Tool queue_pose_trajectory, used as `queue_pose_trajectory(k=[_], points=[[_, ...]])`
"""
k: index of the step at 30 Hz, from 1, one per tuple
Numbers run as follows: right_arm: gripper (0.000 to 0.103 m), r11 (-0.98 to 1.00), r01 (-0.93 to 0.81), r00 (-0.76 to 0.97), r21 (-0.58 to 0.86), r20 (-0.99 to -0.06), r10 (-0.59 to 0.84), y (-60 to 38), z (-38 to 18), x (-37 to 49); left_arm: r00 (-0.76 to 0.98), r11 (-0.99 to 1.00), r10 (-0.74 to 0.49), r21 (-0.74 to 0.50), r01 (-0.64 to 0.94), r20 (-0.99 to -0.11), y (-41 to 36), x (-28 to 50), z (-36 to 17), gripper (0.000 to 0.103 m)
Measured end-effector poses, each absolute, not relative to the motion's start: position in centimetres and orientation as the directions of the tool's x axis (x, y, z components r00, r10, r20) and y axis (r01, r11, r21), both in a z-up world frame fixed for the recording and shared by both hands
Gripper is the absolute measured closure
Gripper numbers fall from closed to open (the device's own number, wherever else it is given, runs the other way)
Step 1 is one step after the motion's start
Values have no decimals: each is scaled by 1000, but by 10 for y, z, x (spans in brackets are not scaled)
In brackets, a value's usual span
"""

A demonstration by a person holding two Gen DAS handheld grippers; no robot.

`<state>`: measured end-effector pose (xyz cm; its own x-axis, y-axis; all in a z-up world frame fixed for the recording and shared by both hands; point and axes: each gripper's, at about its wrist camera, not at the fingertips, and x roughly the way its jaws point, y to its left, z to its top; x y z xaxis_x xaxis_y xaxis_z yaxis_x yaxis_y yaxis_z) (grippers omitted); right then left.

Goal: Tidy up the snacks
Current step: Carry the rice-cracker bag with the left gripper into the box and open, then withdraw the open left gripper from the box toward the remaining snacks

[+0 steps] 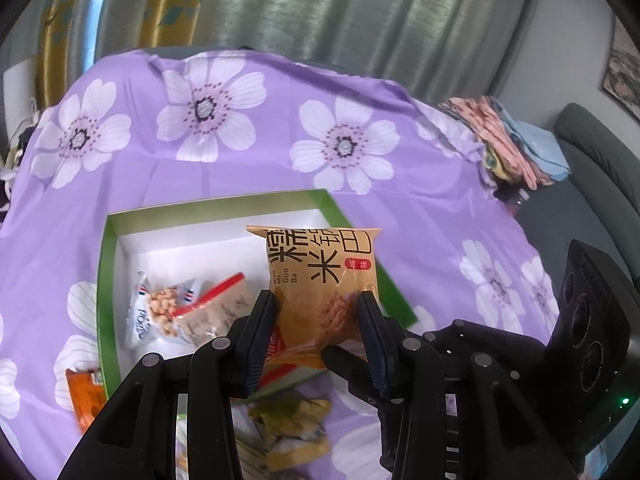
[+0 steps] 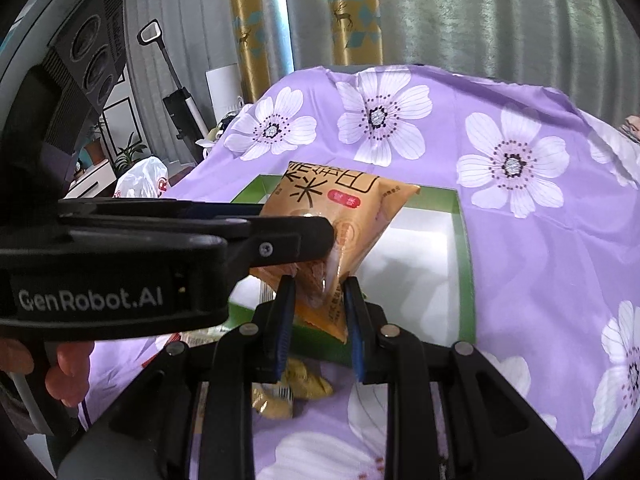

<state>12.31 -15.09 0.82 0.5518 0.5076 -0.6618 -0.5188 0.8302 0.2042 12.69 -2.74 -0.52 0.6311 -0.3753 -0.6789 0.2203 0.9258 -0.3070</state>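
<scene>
Above the near edge of the shallow green-rimmed cardboard box with a white floor (image 1: 105,280), an orange plastic snack packet printed with large dark characters (image 1: 320,276) hangs in the air, clear of the box. Both grippers pinch it. The left gripper (image 1: 316,312) clamps the packet's lower half between its two blue-padded fingers, one on each side edge. The right gripper (image 2: 318,300) nips the packet's bottom corner, its jaws nearly together with the crinkled foil squeezed between them; in the right wrist view the left gripper reaches in from the left and crosses just above it.

Inside the box lie a clear bag of pale round snacks with a blue-and-white label (image 1: 160,312) and, touching it, a see-through bag with a red strip (image 1: 216,300), both at the near left. Outside the box, an orange wrapper (image 1: 82,396) rests at its near left corner, and yellowish-green wrappers (image 1: 288,424) lie just in front of it, blurred. All sit on a surface draped in a purple cloth with large white flowers (image 1: 256,168). Grey-green curtains (image 1: 360,8) hang behind, and folded pink and blue fabric (image 1: 516,144) sits at the far right.
</scene>
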Motion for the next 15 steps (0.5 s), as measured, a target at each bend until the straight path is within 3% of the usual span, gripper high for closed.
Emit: queue_pose_trajectory(k=[4, 11, 12, 13, 14, 15], points=[[77, 824, -526, 523, 211, -683, 509, -139, -1, 136, 615, 928, -365, -321, 187, -699, -20, 139, -19, 61], [64, 829, -515, 473, 218, -735, 487, -124, -24, 151, 557, 924, -366, -361, 124, -746, -12, 154, -50, 60], [60, 830, -512, 470, 223, -736, 488, -123, -26, 152, 549, 924, -364, -363, 116, -752, -12, 156, -52, 53], [55, 834, -504, 471, 225, -738, 483, -123, -27, 153, 548, 927, -356, -359, 106, -757, -12, 157, -54, 36], [47, 839, -495, 471, 226, -741, 478, -123, -28, 154, 550, 931, -346, -352, 99, -760, -11, 157, -54, 27], [46, 840, -491, 471, 230, -741, 478, -124, -29, 155, 558, 933, -339, -349, 93, -758, -10, 156, -53, 20]])
